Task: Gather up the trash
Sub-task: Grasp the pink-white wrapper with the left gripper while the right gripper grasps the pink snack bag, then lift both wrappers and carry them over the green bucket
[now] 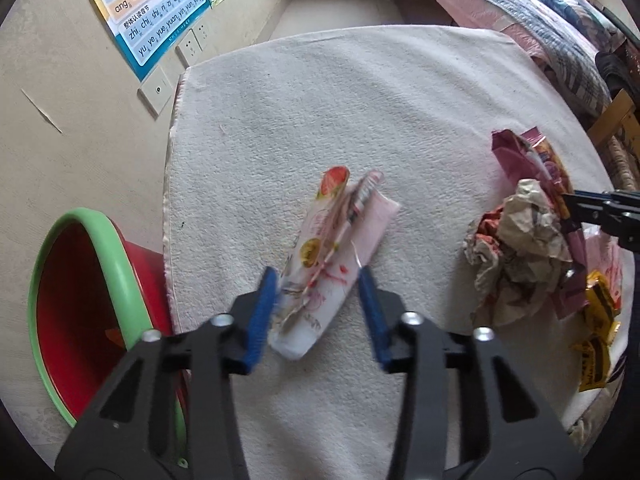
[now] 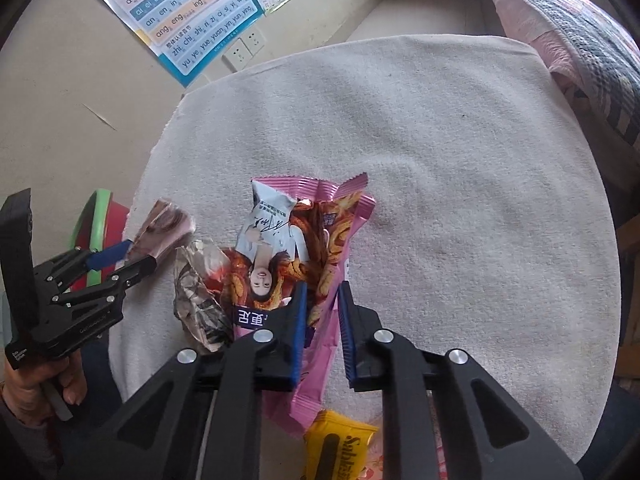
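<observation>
On the white-towelled table (image 1: 320, 112) lies a long pink-and-white wrapper (image 1: 340, 216) with a strawberry print. My left gripper (image 1: 317, 276) straddles its near end, blue pads against both sides, shut on it. In the right wrist view the left gripper (image 2: 134, 256) pinches the same wrapper (image 2: 164, 224). My right gripper (image 2: 323, 288) is shut on the edge of a pink snack bag (image 2: 332, 236); it also shows at the right of the left wrist view (image 1: 572, 208). Crumpled paper (image 1: 520, 248) lies against that bag.
A red basin with a green rim (image 1: 116, 272) stands on the floor left of the table. Yellow packets (image 2: 340, 452) lie at the table's near edge. A quilted bed (image 1: 540, 12) runs along the right, a poster wall on the left. A hand (image 2: 36, 384) holds the left gripper.
</observation>
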Tool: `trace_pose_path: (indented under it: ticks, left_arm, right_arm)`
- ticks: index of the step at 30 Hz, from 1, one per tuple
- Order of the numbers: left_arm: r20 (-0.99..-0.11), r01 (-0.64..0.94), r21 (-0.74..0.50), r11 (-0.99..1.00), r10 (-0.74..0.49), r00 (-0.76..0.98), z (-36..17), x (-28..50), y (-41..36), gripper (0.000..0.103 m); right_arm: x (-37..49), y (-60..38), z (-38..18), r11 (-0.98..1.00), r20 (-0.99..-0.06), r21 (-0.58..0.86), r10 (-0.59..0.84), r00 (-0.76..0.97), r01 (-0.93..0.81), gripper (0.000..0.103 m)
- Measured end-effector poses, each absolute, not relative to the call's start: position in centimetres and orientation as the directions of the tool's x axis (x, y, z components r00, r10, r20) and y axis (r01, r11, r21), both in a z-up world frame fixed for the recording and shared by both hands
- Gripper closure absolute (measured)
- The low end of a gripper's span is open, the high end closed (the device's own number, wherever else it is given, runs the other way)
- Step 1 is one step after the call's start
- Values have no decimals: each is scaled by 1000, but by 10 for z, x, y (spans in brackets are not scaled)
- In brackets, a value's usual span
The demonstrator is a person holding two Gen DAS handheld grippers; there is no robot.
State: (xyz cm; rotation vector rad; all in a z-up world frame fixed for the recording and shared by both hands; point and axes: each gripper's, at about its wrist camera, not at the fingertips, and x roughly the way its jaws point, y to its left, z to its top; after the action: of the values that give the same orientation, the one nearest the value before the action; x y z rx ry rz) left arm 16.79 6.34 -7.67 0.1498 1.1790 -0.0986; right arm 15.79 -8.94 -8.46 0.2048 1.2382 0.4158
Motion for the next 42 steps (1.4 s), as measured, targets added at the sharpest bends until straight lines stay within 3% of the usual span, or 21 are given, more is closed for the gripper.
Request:
trace_pose_path:
  ticks: [1, 28, 42]
  left_arm:
    - [-924, 152, 63, 986, 0, 382, -76, 166, 63, 83]
    - [-831, 3, -207, 978, -177, 527, -11, 113, 89, 85]
    - [-809, -48, -228, 973, -162, 564, 4, 99, 110, 85]
  right_arm:
    - [158, -91, -83, 906, -868, 375, 418, 267, -196, 96]
    - [129, -119, 5, 908, -786, 335, 417, 456, -252, 100]
    - [122, -94, 19, 895, -769, 311, 435, 469, -320, 100]
